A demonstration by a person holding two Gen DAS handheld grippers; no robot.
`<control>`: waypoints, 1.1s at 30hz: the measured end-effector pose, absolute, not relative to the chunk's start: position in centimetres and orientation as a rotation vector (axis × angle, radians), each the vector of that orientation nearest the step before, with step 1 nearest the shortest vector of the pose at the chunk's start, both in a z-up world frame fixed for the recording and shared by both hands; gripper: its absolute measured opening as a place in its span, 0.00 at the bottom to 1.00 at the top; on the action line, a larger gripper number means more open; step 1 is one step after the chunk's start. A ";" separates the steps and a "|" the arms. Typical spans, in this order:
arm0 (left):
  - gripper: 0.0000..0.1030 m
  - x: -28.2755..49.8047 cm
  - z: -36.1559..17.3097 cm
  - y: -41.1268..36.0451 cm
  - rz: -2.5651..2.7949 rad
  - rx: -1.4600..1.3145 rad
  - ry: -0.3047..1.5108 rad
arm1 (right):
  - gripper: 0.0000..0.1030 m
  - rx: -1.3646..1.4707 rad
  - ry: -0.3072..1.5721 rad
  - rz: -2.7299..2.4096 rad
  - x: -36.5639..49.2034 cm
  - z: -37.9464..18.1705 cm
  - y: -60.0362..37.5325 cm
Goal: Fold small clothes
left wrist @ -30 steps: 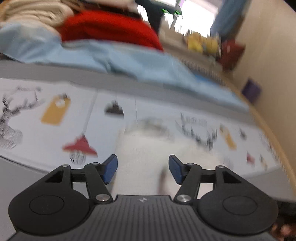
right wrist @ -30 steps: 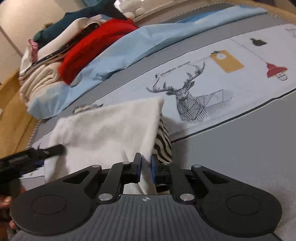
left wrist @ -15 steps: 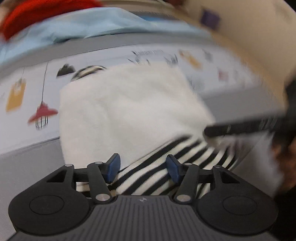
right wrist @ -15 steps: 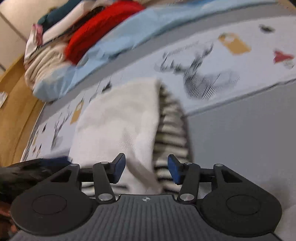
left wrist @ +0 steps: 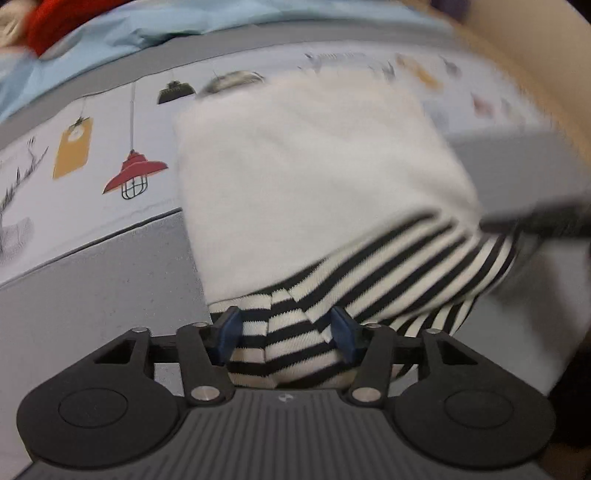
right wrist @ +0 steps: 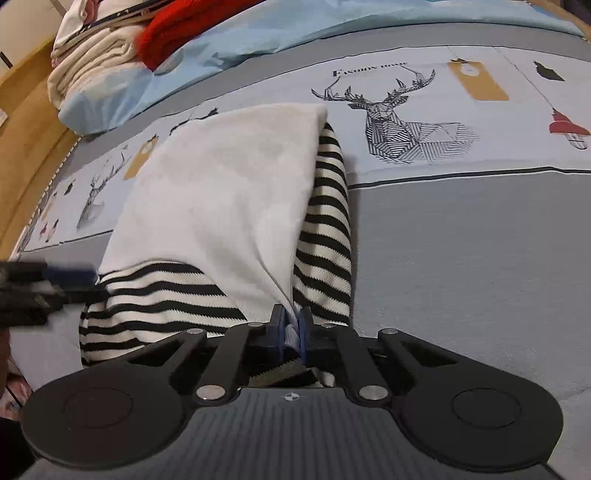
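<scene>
A small cream garment [right wrist: 229,184] with black-and-white striped sleeves [right wrist: 325,221] lies folded on the printed bed sheet [right wrist: 461,229]. My right gripper [right wrist: 290,326] is closing at its near right corner, and its pads pinch the cream cloth. My left gripper [left wrist: 287,334] stands open over the near left corner, with a bunched striped sleeve [left wrist: 406,266] between its blue fingers [left wrist: 229,328]. The cream body [left wrist: 314,177] stretches away from it. Each gripper shows as a dark blur at the edge of the other's view: the right gripper [left wrist: 535,221], the left gripper [right wrist: 66,280].
The sheet carries a deer print [right wrist: 406,122] and a red lamp print [left wrist: 135,173]. Behind the garment lie a light-blue blanket [right wrist: 295,26], a red knit [right wrist: 177,22] and a stack of pale folded cloth [right wrist: 92,62]. A wooden bed edge [right wrist: 26,122] runs along the left.
The right jaws opened half a second ago and have shut again on the cream corner. The left gripper tipped down and came in over the striped sleeve.
</scene>
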State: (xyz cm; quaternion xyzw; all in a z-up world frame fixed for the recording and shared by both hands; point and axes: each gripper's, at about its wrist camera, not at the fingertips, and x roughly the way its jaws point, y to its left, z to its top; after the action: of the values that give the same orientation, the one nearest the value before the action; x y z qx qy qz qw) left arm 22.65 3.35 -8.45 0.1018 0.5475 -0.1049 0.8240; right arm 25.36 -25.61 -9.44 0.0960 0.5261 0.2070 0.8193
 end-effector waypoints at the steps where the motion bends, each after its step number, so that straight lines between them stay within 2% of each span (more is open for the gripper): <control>1: 0.60 22.3 -8.4 2.9 -0.230 0.261 1.141 | 0.07 0.194 1.124 0.445 25.3 -9.5 -25.7; 3: 0.63 21.5 -7.5 2.6 -0.208 0.273 1.110 | 0.08 0.162 1.124 0.438 25.0 -9.3 -25.3; 5: 0.76 20.7 -6.1 2.9 -0.147 0.216 1.103 | 0.09 0.115 1.108 0.403 24.2 -8.5 -24.8; 7: 0.80 19.2 -3.3 3.8 -0.100 0.145 1.052 | 0.23 0.063 1.064 0.375 22.9 -6.9 -24.7; 8: 0.85 18.3 -2.0 3.8 -0.082 0.125 1.015 | 0.37 0.040 1.039 0.369 22.1 -6.0 -24.7; 9: 0.86 16.9 -0.3 4.0 -0.059 0.106 0.961 | 0.46 0.024 1.005 0.363 21.3 -5.0 -24.8; 13: 0.88 11.1 4.5 3.4 -0.029 0.087 0.754 | 0.63 0.058 0.850 0.330 16.7 -0.5 -25.7; 15: 0.89 8.4 5.4 2.6 -0.023 0.077 0.696 | 0.75 0.083 0.790 0.311 14.3 1.0 -26.2; 18: 0.89 5.1 4.2 1.5 0.013 0.061 0.694 | 0.78 0.110 0.719 0.260 9.9 2.3 -26.3; 20: 0.89 4.5 3.4 0.9 0.043 0.022 0.761 | 0.79 0.154 0.696 0.244 7.8 3.1 -26.1; 23: 0.89 4.0 2.1 0.4 0.101 -0.019 0.826 | 0.87 0.141 0.638 0.256 4.9 3.7 -25.3; 26: 0.91 4.0 1.5 0.1 0.147 -0.017 0.860 | 0.87 0.074 0.628 0.246 3.6 3.4 -24.1; 28: 1.00 3.7 1.9 0.2 0.160 -0.051 0.848 | 0.87 0.049 0.652 0.254 3.6 3.1 -23.5; 33: 1.00 3.2 1.8 -0.1 0.166 -0.070 0.841 | 0.87 0.091 0.702 0.238 3.7 2.8 -23.5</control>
State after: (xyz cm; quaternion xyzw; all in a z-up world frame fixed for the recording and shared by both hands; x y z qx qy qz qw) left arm 3.22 -0.11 1.80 -0.0339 0.4078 0.0805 0.9089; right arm 3.72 -23.46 2.80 0.0444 0.3431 0.1161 0.9310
